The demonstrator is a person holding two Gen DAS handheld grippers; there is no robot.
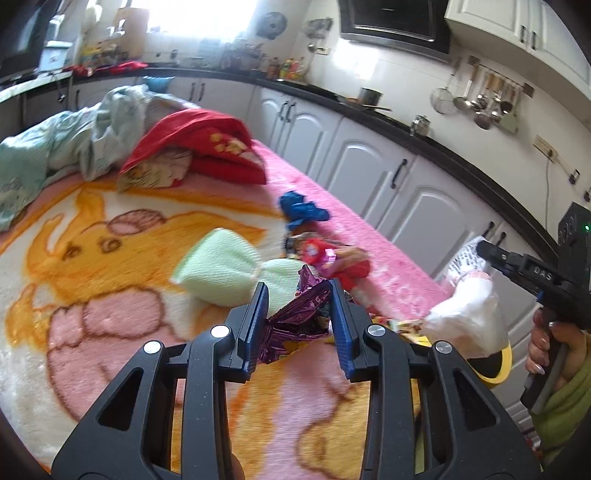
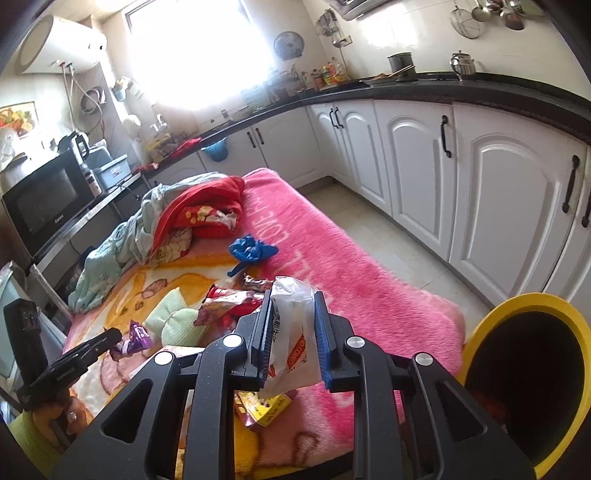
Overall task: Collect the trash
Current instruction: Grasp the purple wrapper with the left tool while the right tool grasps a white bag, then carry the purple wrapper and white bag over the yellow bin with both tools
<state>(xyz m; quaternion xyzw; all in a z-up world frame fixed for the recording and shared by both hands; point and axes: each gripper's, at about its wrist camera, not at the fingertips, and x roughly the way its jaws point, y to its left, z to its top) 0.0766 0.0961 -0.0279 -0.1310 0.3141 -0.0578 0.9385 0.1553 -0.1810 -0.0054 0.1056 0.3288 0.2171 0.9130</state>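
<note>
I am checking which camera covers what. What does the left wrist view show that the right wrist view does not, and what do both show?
Only the left wrist view shows the range hood and the right gripper from outside, shut on the white plastic bag.

Only the right wrist view shows the microwave, the water heater, the floor, and the dark inside of the yellow trash bin.

Both show the pink blanket, the red cloth, the blue crumpled piece, the light green knitted item, and the purple foil wrapper held in the left gripper.
</note>
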